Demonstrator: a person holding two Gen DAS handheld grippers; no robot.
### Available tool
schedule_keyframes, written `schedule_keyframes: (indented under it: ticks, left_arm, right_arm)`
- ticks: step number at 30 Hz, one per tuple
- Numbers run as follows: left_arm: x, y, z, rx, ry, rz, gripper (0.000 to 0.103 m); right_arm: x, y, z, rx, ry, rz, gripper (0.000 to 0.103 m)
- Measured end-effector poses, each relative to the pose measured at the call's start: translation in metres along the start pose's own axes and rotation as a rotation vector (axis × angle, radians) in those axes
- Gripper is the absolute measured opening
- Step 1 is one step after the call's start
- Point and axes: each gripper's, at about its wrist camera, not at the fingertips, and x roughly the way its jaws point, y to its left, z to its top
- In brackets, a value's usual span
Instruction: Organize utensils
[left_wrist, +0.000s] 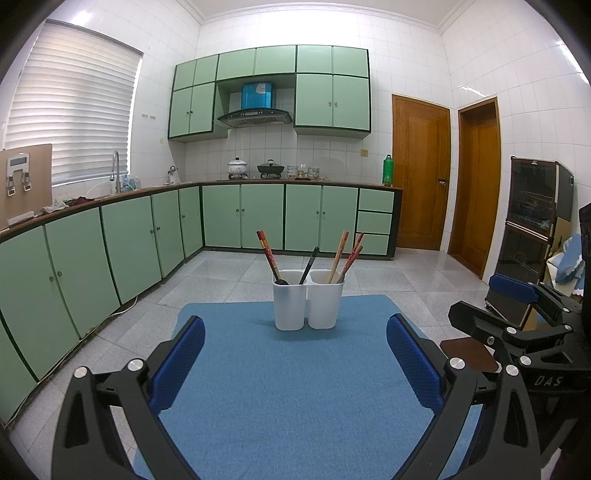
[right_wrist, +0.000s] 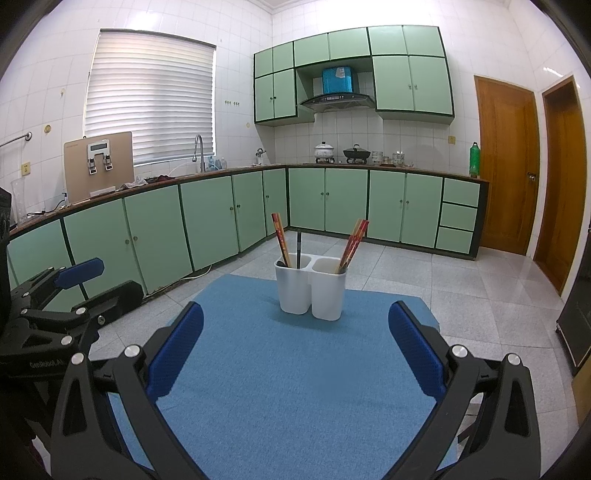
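Two grippers hang over the near edge of a blue mat (left_wrist: 288, 369), both spread wide and holding nothing: the left gripper (left_wrist: 295, 363) and the right gripper (right_wrist: 295, 354) each face a white two-compartment holder (left_wrist: 308, 301) that stands upright toward the far end of the mat, straight ahead of the fingers and well apart from them. In its left cup lean a pair of red chopsticks (left_wrist: 267, 256) and a black-handled utensil (left_wrist: 309, 264); in the right cup stand more chopsticks (left_wrist: 347, 256), red and pale wood, fanned out. All their long axes run steeply upward, tips tilted outward. Neither gripper looks clearly nearer; I judge either could reach in from above. The black utensil's working end sits inside the cup and is hard to identify, and the count of chopsticks on the right is unclear.
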Motion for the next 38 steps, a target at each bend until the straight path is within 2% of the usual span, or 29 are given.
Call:
schedule_keyframes:
  ticks: [15, 38]
  left_arm:
    - [0.0073, -0.0023, 0.0007, -0.004, 0.012, -0.017, 0.097]
    - [0.0066, -0.0027, 0.0006, -0.005, 0.018, -0.003, 0.097]
  right_arm:
    - [0.0063, -0.0009, -0.0022, 0.009, 0.008, 0.000, 0.097]
    - [0.0092, -0.0026, -0.0044, 0.013, 0.014, -0.006, 0.097]
